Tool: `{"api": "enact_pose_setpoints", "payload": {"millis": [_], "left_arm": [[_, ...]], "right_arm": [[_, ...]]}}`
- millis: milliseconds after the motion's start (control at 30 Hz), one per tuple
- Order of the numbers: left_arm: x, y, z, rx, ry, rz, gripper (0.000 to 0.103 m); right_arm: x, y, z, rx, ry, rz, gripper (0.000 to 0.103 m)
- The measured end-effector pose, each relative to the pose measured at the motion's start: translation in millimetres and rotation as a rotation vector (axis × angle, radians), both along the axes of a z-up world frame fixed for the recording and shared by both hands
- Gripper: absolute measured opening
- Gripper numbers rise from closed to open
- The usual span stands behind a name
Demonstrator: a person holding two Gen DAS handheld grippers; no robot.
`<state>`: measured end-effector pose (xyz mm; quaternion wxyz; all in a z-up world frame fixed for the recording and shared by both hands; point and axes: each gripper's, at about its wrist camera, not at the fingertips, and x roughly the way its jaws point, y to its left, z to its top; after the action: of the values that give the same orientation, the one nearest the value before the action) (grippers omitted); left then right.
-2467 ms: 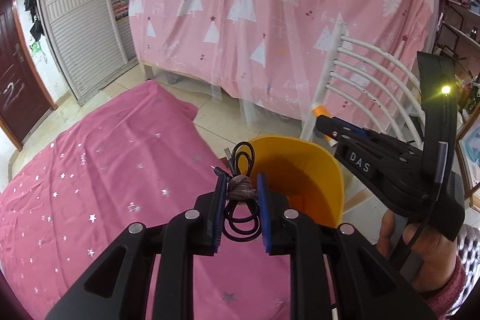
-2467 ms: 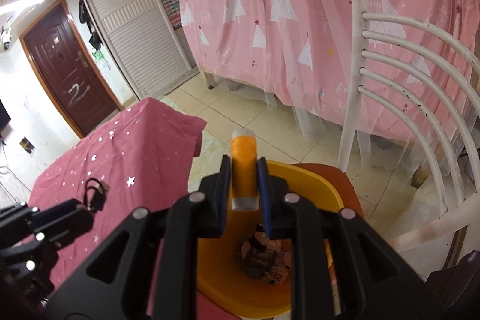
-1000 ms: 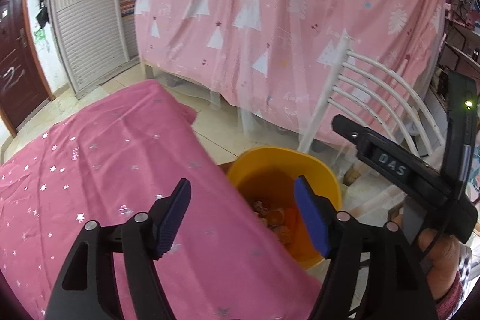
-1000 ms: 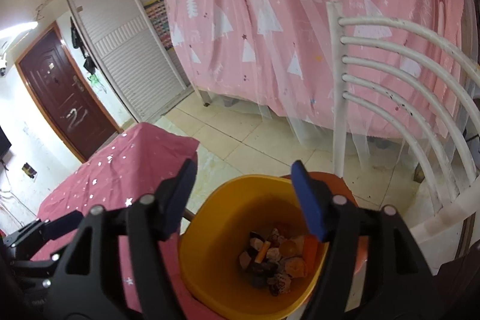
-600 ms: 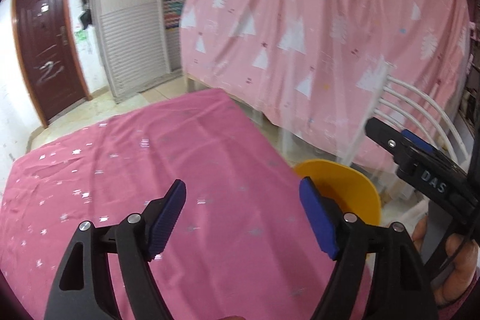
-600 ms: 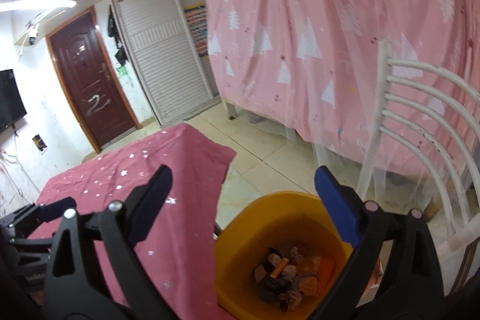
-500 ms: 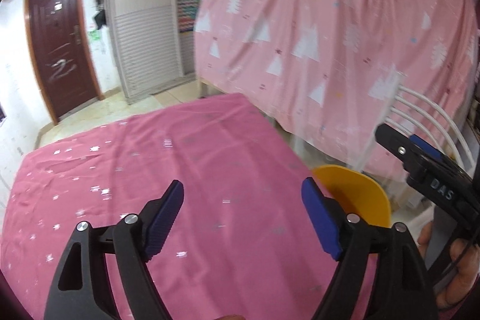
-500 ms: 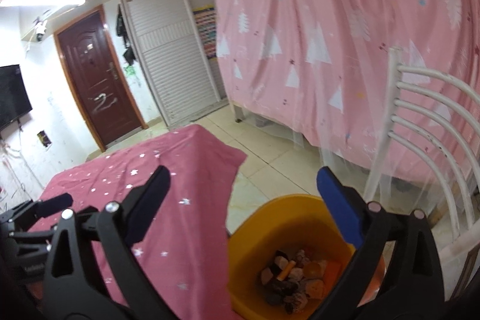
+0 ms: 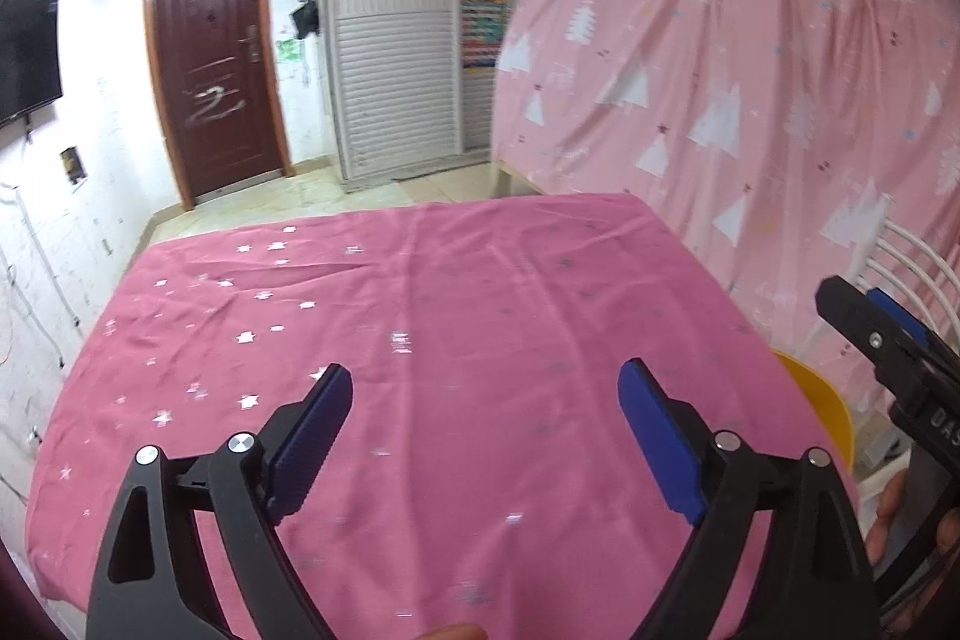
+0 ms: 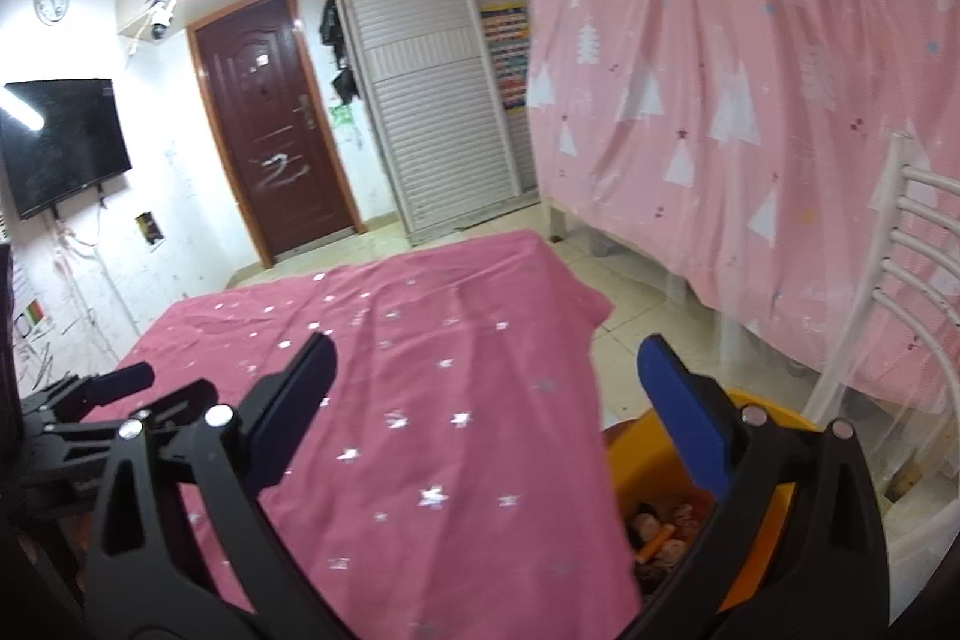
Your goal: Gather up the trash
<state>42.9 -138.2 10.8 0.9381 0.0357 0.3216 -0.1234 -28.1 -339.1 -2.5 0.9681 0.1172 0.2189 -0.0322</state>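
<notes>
The yellow trash bin [image 10: 651, 466] stands beside the table's right edge and holds several bits of trash [image 10: 660, 538]; only its rim [image 9: 825, 400] shows in the left wrist view. My left gripper [image 9: 483, 403] is wide open and empty above the pink star-print tablecloth [image 9: 480, 316]. My right gripper [image 10: 486, 376] is wide open and empty, over the table's right edge and the bin. The right gripper also shows at the right of the left wrist view [image 9: 888, 340], and the left gripper at the left of the right wrist view [image 10: 90, 394].
A white slatted chair [image 10: 918, 250] stands right of the bin. A pink tree-print curtain [image 10: 750, 70] hangs behind it. A dark red door [image 9: 216, 64], white shutter doors [image 9: 396, 58] and a wall television [image 10: 60, 142] are at the far side. Tiled floor [image 10: 636, 280] lies between table and curtain.
Both grippers let go of what they held, a black cable bundle and an orange tube, over the bin and opened wide. Both then swung left and back toward the table.
</notes>
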Motion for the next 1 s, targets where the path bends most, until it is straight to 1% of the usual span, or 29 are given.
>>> {"api": "enact_pose_setpoints", "payload": {"millis": [133,400,700,1000], "left_arm": [[3,20,-2,0.002,0.001,0.051,0.086],[12,71,-7,0.001,0.000,0.184,0.087],[24,110,-12,-0.010,0.017,0.242,0.087],[33,132,-16,-0.019,0.030,0.258,0.087]], "right_arm": [[5,18,-2,-0.007,0.012,0.032,0.097],[17,53,-4,0.020,0.021,0.110,0.097],[31,93,-1,-0.008,0.024,0.163,0.097],[43,109,-4,-0.045,0.051,0.176,0.097]]}}
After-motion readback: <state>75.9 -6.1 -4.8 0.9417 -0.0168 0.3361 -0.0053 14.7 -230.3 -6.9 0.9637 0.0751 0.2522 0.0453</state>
